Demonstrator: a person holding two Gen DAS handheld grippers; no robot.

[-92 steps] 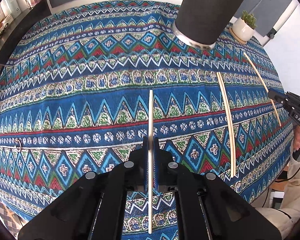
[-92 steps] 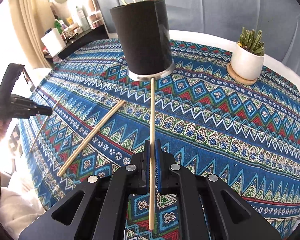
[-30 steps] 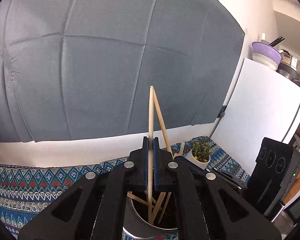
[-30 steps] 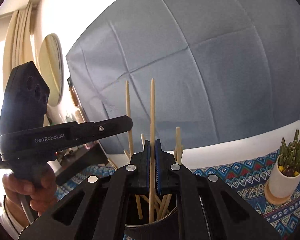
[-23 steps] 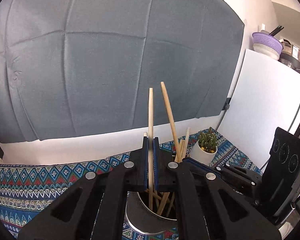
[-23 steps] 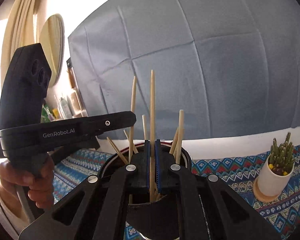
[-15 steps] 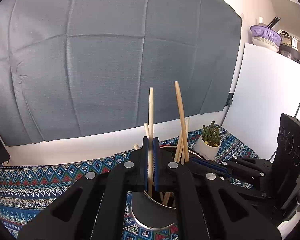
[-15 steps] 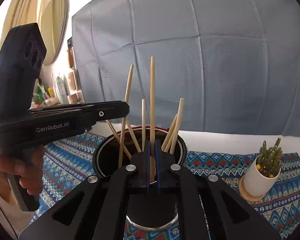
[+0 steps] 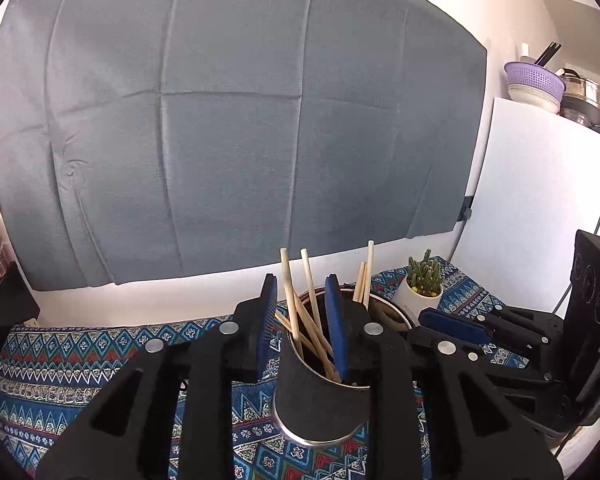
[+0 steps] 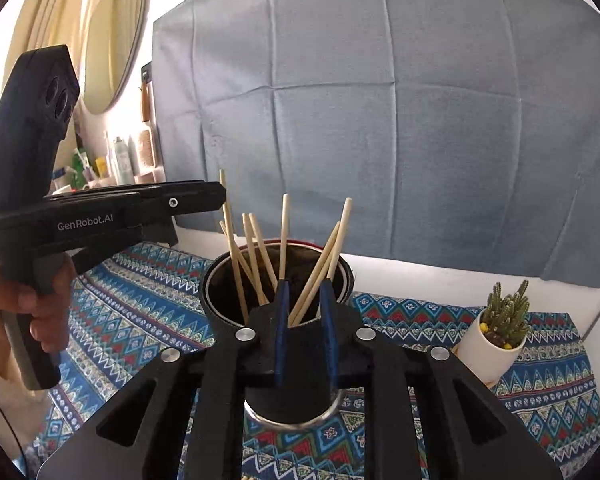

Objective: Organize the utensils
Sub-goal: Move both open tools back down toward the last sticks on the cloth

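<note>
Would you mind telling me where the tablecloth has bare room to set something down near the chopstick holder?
Bare tablecloth lies left of the black chopstick holder, below the left gripper. A second patch lies between the holder and the potted cactus. It is crowded at the holder's mouth: leaning chopsticks and the right gripper, jaws opening.

Bright daylight from the left, glare washing out that side; sharp focus, fisheye bending, dark corners.

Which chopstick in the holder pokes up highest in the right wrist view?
The leftmost chopstick in the black holder: its tip passes the left tool, topping every other stick.
</note>
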